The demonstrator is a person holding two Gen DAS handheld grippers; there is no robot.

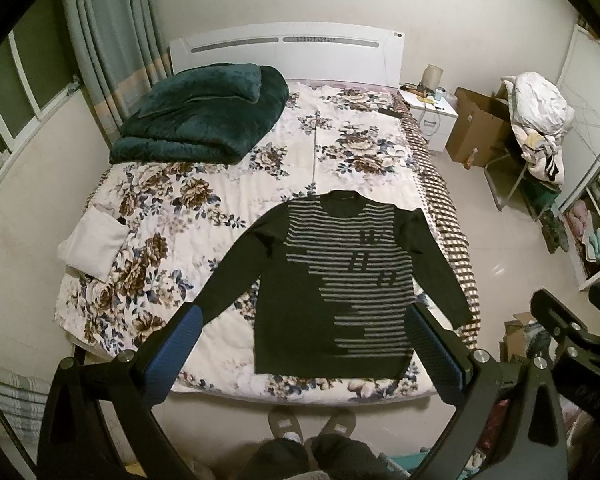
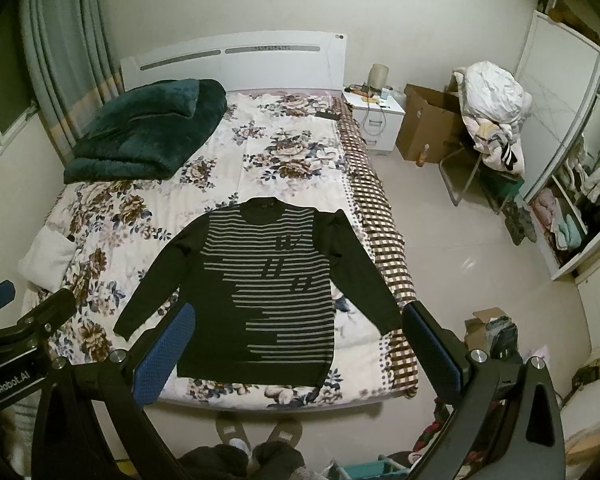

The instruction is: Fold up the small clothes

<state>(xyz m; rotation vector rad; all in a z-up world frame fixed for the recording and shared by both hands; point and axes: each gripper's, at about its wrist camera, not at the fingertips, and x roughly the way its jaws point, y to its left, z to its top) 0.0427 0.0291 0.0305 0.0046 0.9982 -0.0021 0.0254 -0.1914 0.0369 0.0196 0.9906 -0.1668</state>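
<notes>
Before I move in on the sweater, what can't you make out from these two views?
- Sweater underside: both views, hidden against the bed.
- Chest motifs: both, too small to read.
- Cardboard box contents: both, hidden by its walls.
- Left gripper, right gripper: open, hovering; height unclear.

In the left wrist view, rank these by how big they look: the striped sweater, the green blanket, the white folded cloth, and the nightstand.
Largest to smallest, as they appear:
1. striped sweater, nearest the camera, which inflates it
2. green blanket
3. white folded cloth
4. nightstand, farther back; close to the cloth in apparent size, so this pair is unsure
</notes>
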